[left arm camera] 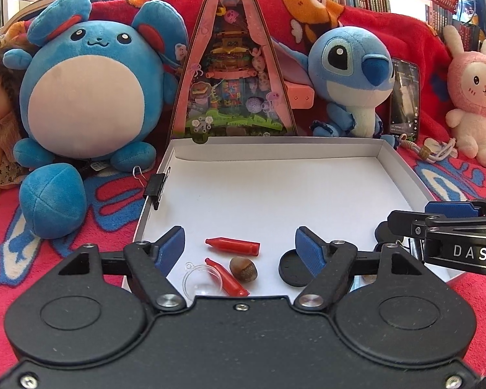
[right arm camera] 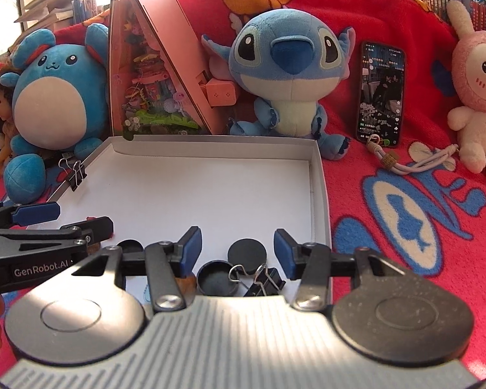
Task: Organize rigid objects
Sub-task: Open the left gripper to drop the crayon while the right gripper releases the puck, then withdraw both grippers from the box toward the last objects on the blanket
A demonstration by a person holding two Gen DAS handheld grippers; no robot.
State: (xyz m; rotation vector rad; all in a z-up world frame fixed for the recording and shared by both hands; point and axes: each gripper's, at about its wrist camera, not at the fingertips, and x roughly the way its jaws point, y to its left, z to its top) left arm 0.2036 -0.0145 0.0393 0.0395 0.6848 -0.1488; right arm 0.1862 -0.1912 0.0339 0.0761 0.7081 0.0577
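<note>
Now both jaws spread and empty, left gripper (left arm camera: 239,246) over red caps (left arm camera: 232,245), right gripper (right arm camera: 235,248) over black lids (right arm camera: 247,252) in white tray (left arm camera: 275,149)

Counted in the white tray (left arm camera: 385,149): two red cones (left arm camera: 232,245), one acorn (left arm camera: 243,268), one clear dome (left arm camera: 200,278), three black discs (right arm camera: 247,252) (one cupped), two binder clips (right arm camera: 265,281)

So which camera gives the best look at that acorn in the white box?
The left wrist view. There the acorn lies in full sight, unobstructed, between the two red pieces and the black disc. In the right wrist view the left gripper covers that spot, so the acorn cannot be made out.
</note>
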